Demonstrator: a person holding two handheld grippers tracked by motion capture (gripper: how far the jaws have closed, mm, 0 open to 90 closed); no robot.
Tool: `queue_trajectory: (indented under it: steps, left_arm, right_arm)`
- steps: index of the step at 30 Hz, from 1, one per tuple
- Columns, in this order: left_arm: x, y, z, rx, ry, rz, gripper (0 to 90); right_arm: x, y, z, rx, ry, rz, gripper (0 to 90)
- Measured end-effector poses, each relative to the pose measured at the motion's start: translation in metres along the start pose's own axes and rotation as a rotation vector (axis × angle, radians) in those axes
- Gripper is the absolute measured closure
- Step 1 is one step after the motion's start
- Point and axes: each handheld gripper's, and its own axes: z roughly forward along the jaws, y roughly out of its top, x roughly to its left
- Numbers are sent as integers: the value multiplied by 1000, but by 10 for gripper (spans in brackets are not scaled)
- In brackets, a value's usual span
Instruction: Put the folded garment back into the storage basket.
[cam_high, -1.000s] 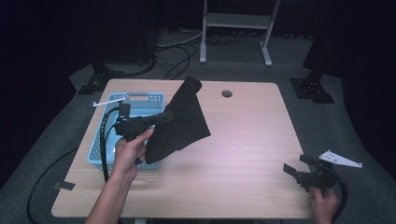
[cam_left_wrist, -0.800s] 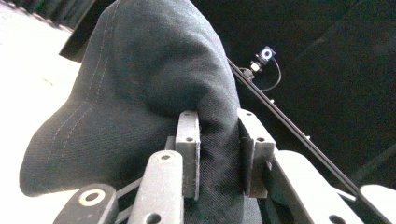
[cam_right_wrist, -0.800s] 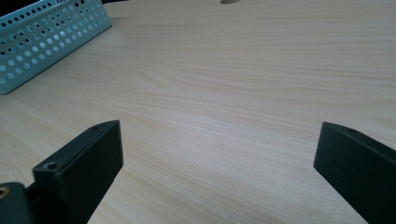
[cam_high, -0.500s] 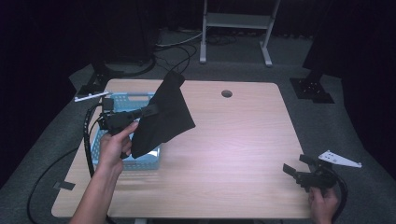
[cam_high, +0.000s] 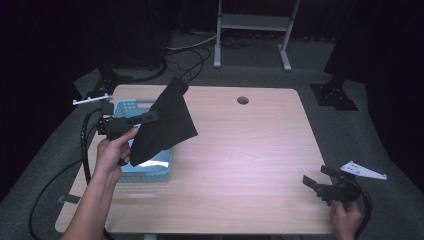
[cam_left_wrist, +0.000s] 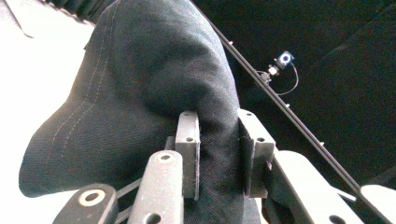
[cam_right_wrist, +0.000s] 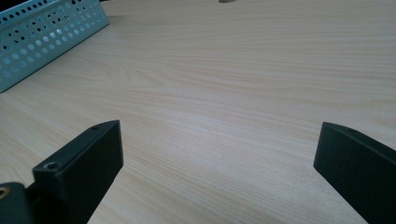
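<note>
A black cloth (cam_high: 167, 125) hangs in the air over the light blue perforated basket (cam_high: 150, 170) at the table's left side. My left gripper (cam_high: 152, 116) is shut on a fold of that cloth, held level by a hand. In the left gripper view the cloth (cam_left_wrist: 140, 84) bunches up between the two jaws of my left gripper (cam_left_wrist: 218, 154), which pinch it. My right gripper (cam_high: 314, 179) rests low at the table's front right corner, open. In the right gripper view my right gripper (cam_right_wrist: 219, 163) has its jaws far apart over bare wood, with the basket (cam_right_wrist: 46, 37) off at the top left.
The wooden table (cam_high: 250, 150) has a round cable hole (cam_high: 243, 100) near its far edge. A thick black cable (cam_high: 87, 150) trails from the left gripper off the left side. A metal stand (cam_high: 250, 30) and cables lie on the floor behind.
My left gripper has carried the cloth leftward, from beside the basket to over it. The right gripper has stayed in place.
</note>
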Motion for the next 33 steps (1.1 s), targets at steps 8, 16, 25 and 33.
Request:
queue_trajectory:
  steps: [8,16,25,33]
  left_arm:
    - [10,6,-9,20,30,-4,735]
    - [21,11,-14,36,34,-6,735]
    - [34,16,-24,45,47,-20,735]
    - [41,18,-32,86,67,5,735]
  right_arm:
    - [1,0,0,4,0,-4,14]
    - [1,0,1,6,1,-6,14]
    - [1,0,1,12,-1,-11,14]
    - [2,0,2,15,-5,-13,14]
